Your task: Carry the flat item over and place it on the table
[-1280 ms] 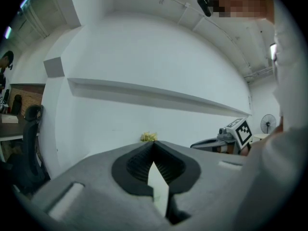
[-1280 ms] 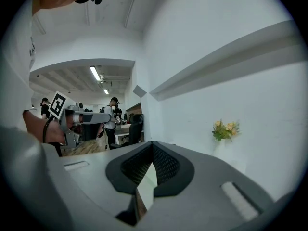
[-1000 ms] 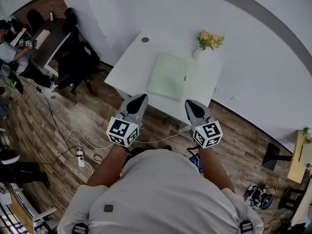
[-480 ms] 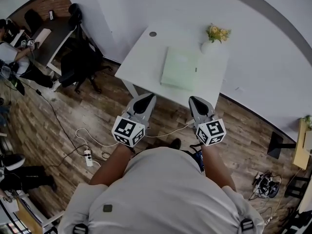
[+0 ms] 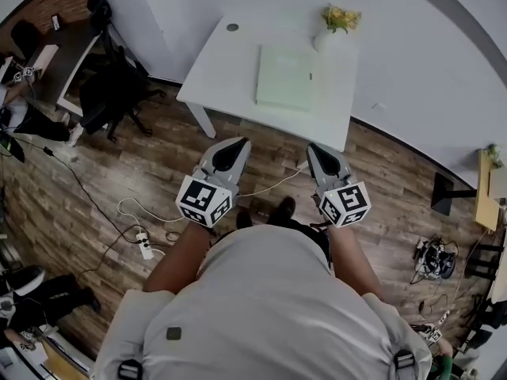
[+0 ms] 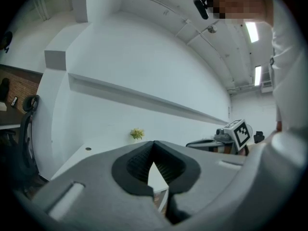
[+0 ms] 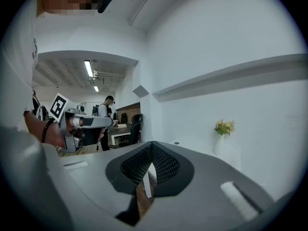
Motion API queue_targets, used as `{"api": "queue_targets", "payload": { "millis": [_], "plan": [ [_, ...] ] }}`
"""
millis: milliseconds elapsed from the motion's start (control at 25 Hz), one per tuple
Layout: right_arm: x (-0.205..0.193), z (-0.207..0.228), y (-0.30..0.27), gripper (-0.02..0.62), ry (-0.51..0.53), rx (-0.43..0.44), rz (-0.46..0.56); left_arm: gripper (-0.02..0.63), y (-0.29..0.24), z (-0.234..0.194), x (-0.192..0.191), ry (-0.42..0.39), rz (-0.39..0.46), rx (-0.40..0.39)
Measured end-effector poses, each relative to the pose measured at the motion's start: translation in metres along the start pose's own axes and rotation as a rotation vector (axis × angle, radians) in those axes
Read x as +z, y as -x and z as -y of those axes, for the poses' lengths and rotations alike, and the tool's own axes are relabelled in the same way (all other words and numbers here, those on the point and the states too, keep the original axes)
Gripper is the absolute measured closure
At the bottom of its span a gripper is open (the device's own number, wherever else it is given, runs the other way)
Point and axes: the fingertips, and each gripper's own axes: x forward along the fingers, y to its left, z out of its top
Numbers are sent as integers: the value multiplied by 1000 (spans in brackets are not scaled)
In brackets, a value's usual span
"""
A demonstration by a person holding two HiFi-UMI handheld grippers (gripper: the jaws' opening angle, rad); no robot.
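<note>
Up ahead on the white table (image 5: 222,70), seeing the pale green flat item (image 5: 285,77) lying flat, near the middle. Seeing a white vase (image 5: 322,39) of yellow flowers standing just past its far right corner. Seeing a small dark round spot (image 5: 232,28) sitting near the table's far left corner.

Standing on the brown wood floor (image 5: 380,176), a little back from the table's near edge. Holding the left gripper (image 5: 242,142) low in front of the body and pointing it at the table. Pressing its two jaws together at the tips and pinching nothing. Holding the right gripper (image 5: 312,146) beside it, a bit apart, and pointing it the same way. Pressing those jaws together too, again pinching nothing. Touching neither the table nor the flat item with either gripper.

Seeing a white power strip (image 5: 145,248) lying on the floor to the left. Seeing a black chair (image 5: 107,93) standing left of the table, next to a dark desk (image 5: 63,46). Looking through the right gripper view, seeing a person (image 7: 108,110) standing far back in the room.
</note>
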Motion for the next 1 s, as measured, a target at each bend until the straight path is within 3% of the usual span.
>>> {"api": "queue_targets", "payload": {
  "millis": [320,560,1000],
  "plan": [
    [-1,2,42,586,58,13,24,606,2,41,-7,-19,3,-26],
    [-2,20,90,586,60,69,42,606,-12,85,2,-18,46,30],
    [-18,53,185,586,67,154,68,606,-29,190,-27,-34,38,93]
  ]
}}
